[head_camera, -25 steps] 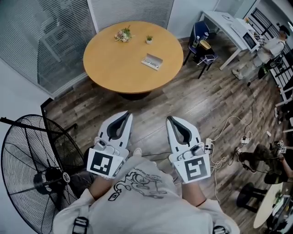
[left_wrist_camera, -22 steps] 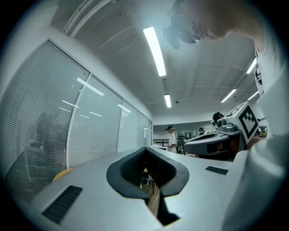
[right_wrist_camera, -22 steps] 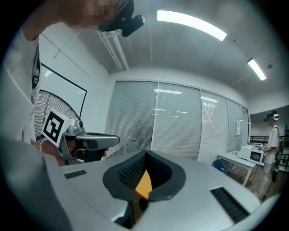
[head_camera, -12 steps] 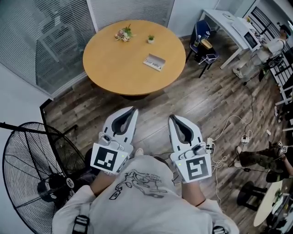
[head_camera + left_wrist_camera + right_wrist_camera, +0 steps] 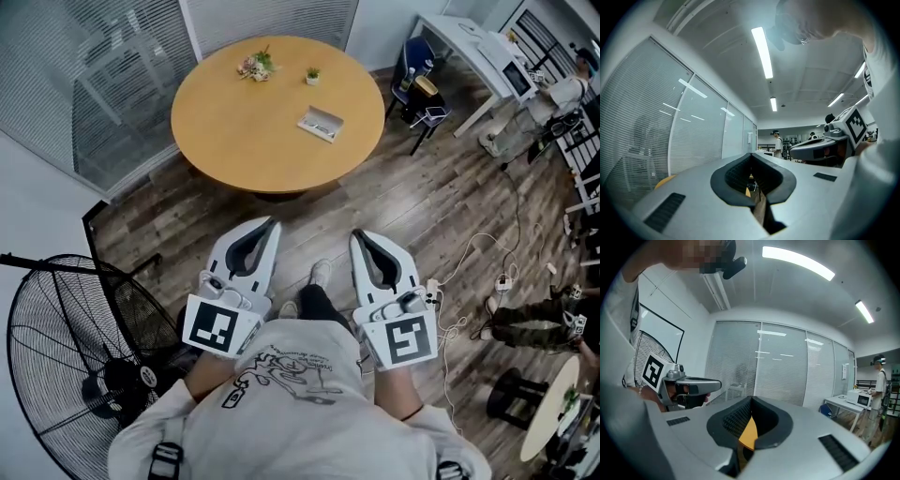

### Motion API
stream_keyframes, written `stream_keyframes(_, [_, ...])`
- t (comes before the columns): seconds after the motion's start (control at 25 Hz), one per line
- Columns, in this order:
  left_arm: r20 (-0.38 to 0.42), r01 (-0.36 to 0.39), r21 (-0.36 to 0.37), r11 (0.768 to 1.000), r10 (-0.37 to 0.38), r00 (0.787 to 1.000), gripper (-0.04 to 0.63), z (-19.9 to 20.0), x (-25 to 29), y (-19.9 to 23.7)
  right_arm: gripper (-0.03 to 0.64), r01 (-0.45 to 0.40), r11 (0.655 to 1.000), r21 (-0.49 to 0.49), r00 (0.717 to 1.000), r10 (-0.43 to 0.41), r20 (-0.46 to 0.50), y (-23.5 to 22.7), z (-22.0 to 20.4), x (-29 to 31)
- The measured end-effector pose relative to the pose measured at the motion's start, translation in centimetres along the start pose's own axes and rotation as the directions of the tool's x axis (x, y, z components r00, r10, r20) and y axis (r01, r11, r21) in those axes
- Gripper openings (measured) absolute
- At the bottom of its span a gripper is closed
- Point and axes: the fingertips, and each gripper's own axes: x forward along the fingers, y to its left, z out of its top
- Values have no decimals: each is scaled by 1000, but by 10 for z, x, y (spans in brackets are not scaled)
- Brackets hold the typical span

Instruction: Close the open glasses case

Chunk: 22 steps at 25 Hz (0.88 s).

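The open glasses case (image 5: 321, 124) is a pale flat box lying on the right half of the round wooden table (image 5: 234, 122), far ahead of both grippers. My left gripper (image 5: 273, 223) and right gripper (image 5: 357, 234) are held side by side over the floor, short of the table's near edge, pointing level toward it. Both are shut with nothing between the jaws. In the left gripper view the left gripper (image 5: 751, 155) has its dark pads together. The right gripper (image 5: 751, 400) looks the same in its own view, with a sliver of the table (image 5: 749, 433) beyond it.
A bunch of flowers (image 5: 255, 67) and a small potted plant (image 5: 312, 74) stand at the table's far side. A large floor fan (image 5: 66, 356) is at lower left. A blue chair (image 5: 412, 89), white desk (image 5: 469, 42) and floor cables (image 5: 487, 272) lie right. My shoe (image 5: 321, 272) is between the grippers.
Both grippers have moved a little forward toward the table, staying shut. A leg and shoe have stepped into view between them.
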Motion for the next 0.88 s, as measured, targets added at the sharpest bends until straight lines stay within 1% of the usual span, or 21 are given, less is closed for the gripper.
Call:
stream_keyframes(0.16, [7, -16, 3, 1000, 16, 1000, 20, 0, 2, 7, 8, -8, 1000, 2, 1000, 8, -2, -2, -2, 5])
stream_keyframes(0.4, [2, -18, 5, 1000, 18, 1000, 20, -1, 13, 10, 8, -18, 1000, 0, 1000, 18, -1, -10, -3, 14])
stream_keyframes(0.88, [-4, -11, 10, 1000, 11, 1000, 20, -9, 62, 15, 8, -12, 1000, -1, 1000, 12, 5, -55, -7, 39])
